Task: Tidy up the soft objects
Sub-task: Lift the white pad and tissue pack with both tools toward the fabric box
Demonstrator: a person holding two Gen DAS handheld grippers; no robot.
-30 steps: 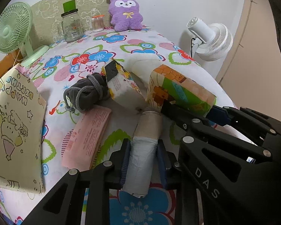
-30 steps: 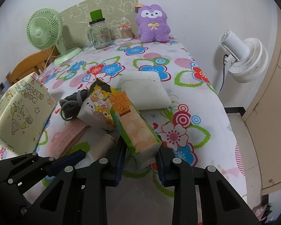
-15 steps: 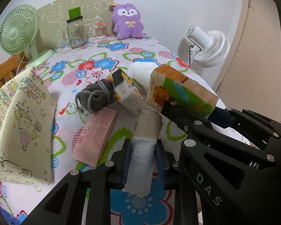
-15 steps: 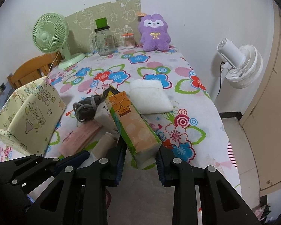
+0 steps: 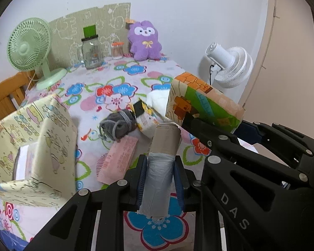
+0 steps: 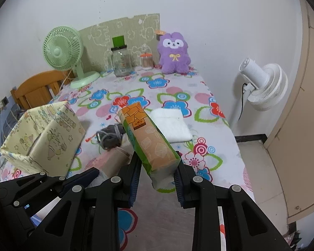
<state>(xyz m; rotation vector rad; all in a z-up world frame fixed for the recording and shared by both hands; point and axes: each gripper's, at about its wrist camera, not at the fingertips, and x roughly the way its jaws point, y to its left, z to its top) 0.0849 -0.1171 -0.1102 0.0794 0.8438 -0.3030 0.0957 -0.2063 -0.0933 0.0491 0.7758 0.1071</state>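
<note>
My left gripper is shut on a roll of grey bags with a tan paper band, held above the flowered table. My right gripper is shut on an orange and green tissue pack, also lifted; the pack shows in the left wrist view to the right of the roll. On the table lie a grey drawstring pouch, a pink packet, a yellow cartoon tissue pack and a white folded cloth. An open yellow patterned box stands at the left.
A green desk fan, a glass jar, a small swab jar and a purple plush line the far wall. A white floor fan stands off the table's right edge. A wooden chair is at the left.
Both grippers have risen and pulled back from the table with the roll and the tissue pack in them. The yellow box now shows more fully at the left.
</note>
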